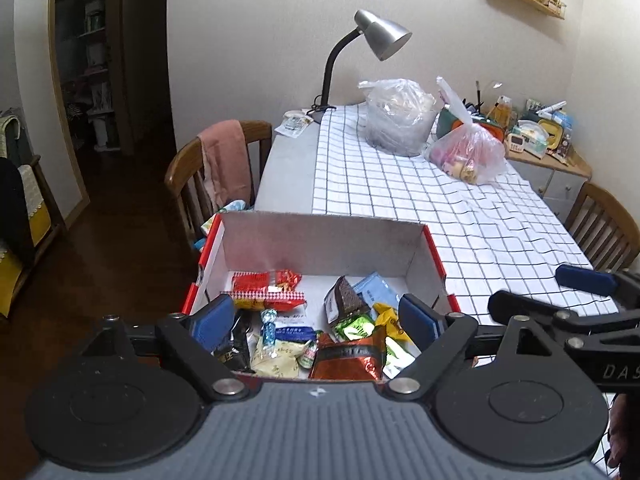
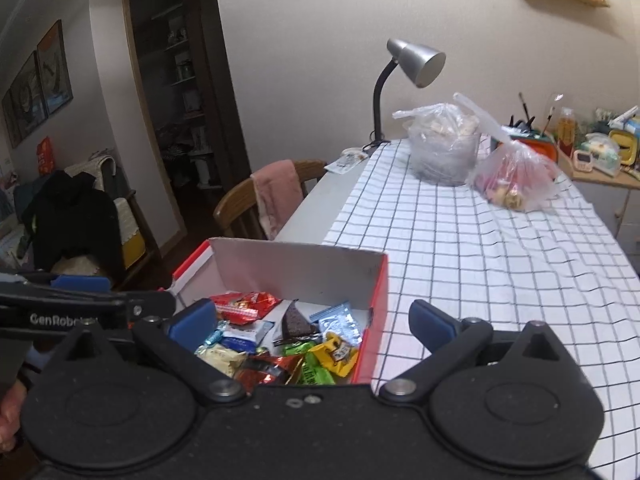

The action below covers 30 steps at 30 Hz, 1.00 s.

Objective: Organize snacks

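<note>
Your left gripper (image 1: 318, 320) and right gripper (image 2: 312, 326) both hang spread wide and empty over the red box (image 1: 326, 240) of snacks (image 1: 348, 360) at the desk (image 1: 460, 208) edge.

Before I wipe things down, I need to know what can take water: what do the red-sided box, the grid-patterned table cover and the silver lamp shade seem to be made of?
Red-sided box: apparently cardboard, matte grey inside, thin folded walls with creased corners.
Grid-patterned table cover: seemingly woven cloth, matte; it ripples and wrinkles.
Silver lamp shade: probably brushed metal, satin sheen; painted plastic is possible.
</note>
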Available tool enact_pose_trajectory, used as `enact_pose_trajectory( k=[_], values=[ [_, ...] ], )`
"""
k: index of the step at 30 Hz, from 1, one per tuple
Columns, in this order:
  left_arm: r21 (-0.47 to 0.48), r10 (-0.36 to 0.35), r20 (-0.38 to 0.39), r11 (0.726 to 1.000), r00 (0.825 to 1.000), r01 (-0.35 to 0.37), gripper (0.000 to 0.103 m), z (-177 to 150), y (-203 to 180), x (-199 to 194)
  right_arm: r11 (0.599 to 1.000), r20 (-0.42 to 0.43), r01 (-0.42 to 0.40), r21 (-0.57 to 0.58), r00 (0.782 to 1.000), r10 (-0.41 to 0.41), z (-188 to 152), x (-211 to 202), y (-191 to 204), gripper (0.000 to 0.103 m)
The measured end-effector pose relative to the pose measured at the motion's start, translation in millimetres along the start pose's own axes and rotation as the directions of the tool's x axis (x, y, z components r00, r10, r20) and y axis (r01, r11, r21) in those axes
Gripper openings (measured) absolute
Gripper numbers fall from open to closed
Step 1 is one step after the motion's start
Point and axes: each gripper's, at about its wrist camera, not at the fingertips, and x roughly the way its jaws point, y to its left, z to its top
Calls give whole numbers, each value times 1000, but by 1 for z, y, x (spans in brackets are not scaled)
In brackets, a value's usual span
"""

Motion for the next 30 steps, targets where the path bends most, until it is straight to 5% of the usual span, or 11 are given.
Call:
enact_pose_trajectory(
  k=[30],
  values=[
    [-28,23,22,999,999,-22,90,-8,0,-9,1000,-19,15,10,1000,-15,-11,-4,4,103]
  ],
)
